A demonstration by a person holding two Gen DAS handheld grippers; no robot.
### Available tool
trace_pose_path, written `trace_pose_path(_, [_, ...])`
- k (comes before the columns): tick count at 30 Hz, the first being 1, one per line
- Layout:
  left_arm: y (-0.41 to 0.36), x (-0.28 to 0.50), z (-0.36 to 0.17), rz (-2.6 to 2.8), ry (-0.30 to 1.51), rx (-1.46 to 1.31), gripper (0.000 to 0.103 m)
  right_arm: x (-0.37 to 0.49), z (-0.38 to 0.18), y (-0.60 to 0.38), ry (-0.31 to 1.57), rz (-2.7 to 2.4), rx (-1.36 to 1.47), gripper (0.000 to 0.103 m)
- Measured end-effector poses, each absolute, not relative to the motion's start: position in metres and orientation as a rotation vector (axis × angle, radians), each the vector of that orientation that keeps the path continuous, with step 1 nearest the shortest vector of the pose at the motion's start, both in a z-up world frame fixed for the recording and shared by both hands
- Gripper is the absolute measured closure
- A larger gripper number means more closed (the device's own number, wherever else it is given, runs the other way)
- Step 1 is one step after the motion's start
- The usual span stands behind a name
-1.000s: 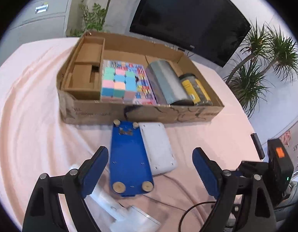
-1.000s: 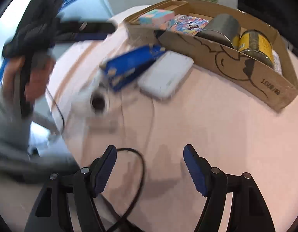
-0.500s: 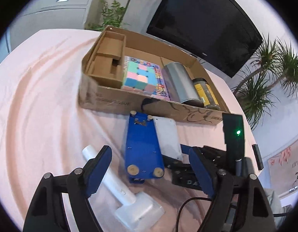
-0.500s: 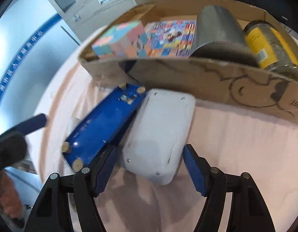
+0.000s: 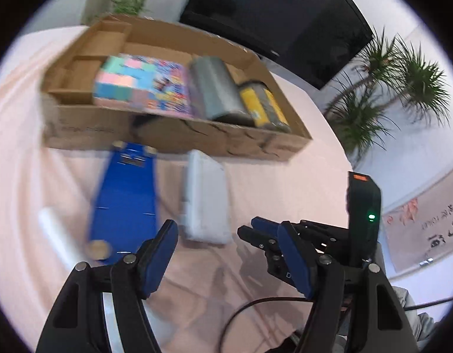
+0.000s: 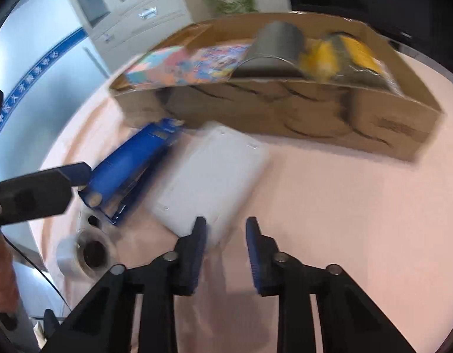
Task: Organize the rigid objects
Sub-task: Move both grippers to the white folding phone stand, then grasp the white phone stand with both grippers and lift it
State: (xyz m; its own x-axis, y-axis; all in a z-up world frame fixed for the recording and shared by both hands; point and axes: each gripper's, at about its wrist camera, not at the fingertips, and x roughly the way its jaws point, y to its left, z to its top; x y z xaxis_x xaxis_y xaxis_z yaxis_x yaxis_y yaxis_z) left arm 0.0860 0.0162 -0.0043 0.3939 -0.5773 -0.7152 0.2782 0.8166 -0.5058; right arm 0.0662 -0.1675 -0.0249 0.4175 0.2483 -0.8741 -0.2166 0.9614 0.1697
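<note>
A white flat box [image 5: 206,200] and a blue flat board [image 5: 123,200] lie on the pink cloth in front of the cardboard box [image 5: 173,135]. My right gripper [image 6: 225,253] has its jaws drawn narrow on the near corner of the white box [image 6: 208,182]. It shows in the left wrist view as dark fingers [image 5: 256,232] beside that corner. My left gripper [image 5: 226,260] hovers just short of both items, its jaws closing with nothing between them. The blue board [image 6: 129,164] rests partly on a clear roll [image 6: 85,250].
The cardboard box [image 6: 285,111] holds a pastel cube [image 5: 120,79], a colourful flat pack [image 5: 167,88], a grey cylinder [image 5: 217,88] and a yellow-labelled jar [image 5: 264,106]. A black cable [image 5: 250,309] trails near me. A person's hand [image 6: 3,264] is at the left edge.
Both grippers came down closer to the items. The right jaws went from wide apart to narrow at the white box's corner. The left jaws drew in somewhat.
</note>
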Motion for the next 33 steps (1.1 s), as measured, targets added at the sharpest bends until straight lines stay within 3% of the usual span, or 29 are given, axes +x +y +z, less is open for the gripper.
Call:
trace_pose_path(5, [-0.011, 0.125, -0.027, -0.533, 1.154, -0.306, 0.034, 0.048, -0.012, -0.2, 1.034, 0.315, 0.114, 0.078])
trace_pose_path(7, [-0.018, 0.142, -0.037, -0.5, 1.204, -0.273, 0.041, 0.041, -0.006, -0.206, 0.996, 0.315, 0.122, 0.065])
trace_pose_path(9, [-0.022, 0.155, -0.04, -0.472, 1.213, -0.246, 0.041, 0.034, -0.003, -0.208, 0.974, 0.331, 0.131, 0.057])
trace_pose_path(18, [-0.041, 0.17, -0.053, -0.398, 1.298, -0.102, 0.042, 0.032, -0.016, -0.172, 0.947, 0.434, 0.109, 0.056])
trace_pose_path(20, [-0.042, 0.169, -0.056, -0.418, 1.325, -0.138, 0.043, 0.032, -0.019, -0.171, 0.95, 0.446, 0.106, 0.056])
trace_pose_path(24, [-0.047, 0.156, -0.059, -0.542, 1.366, -0.332, 0.057, 0.031, -0.019, -0.169, 0.933, 0.463, 0.084, 0.052])
trace_pose_path(33, [-0.086, 0.144, -0.07, -0.719, 1.372, -0.511, 0.057, 0.026, -0.019, -0.201, 0.905, 0.396, 0.042, 0.045])
